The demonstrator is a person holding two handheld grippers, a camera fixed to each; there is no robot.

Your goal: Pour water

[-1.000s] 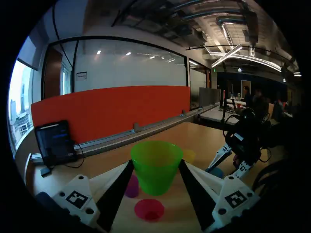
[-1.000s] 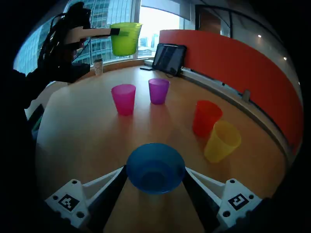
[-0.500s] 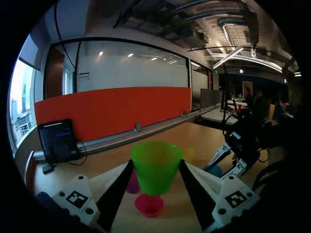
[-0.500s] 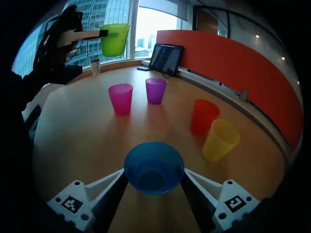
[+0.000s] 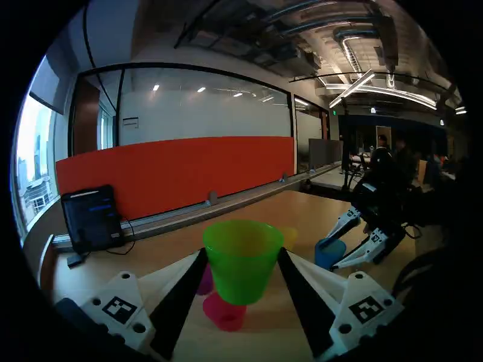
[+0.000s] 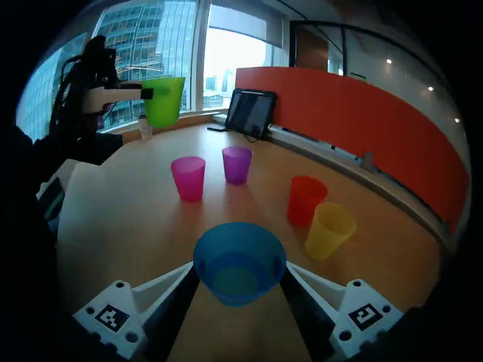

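My left gripper (image 5: 243, 265) is shut on a green cup (image 5: 243, 259), held upright above the wooden table (image 5: 284, 211). The right gripper view shows that same gripper (image 6: 142, 94) and green cup (image 6: 163, 101) at the upper left, high over the table's far side. My right gripper (image 6: 239, 274) is shut on a blue cup (image 6: 239, 262), lifted off the table and upright. Off to the right in the left gripper view, the right gripper (image 5: 350, 241) holds the blue cup (image 5: 329, 252). A pink cup (image 6: 188, 178) and a purple cup (image 6: 236, 164) stand between the two grippers.
A red cup (image 6: 305, 199) and a yellow cup (image 6: 328, 229) stand at the right of the table (image 6: 121, 211). A tablet (image 6: 249, 113) leans near the orange partition (image 6: 362, 120). A small paper cup (image 6: 143, 127) sits by the window. People sit at distant desks (image 5: 386, 151).
Both cups have risen: the blue cup has come off the table. The green cup now sits lower and nearer in the right gripper view.
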